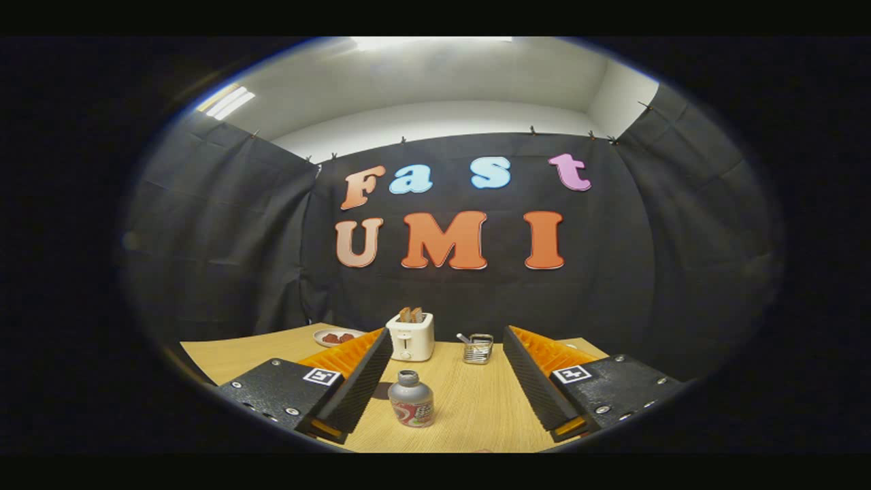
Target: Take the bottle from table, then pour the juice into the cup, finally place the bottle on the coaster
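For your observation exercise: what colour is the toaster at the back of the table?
White, clearest in the gripper view: the toaster stands beyond the open gripper.

Tongs spread wide, holding nothing. Bottle stands upright on the worktop between the two fingers, nearer the left one, touching neither. Dark round coaster just at the bottle's 10 o'clock, partly hidden by the left finger. At 12 o'clock beyond the bottle: white toaster with toast. Small wire basket at 1 o'clock, plate at 11 o'clock.
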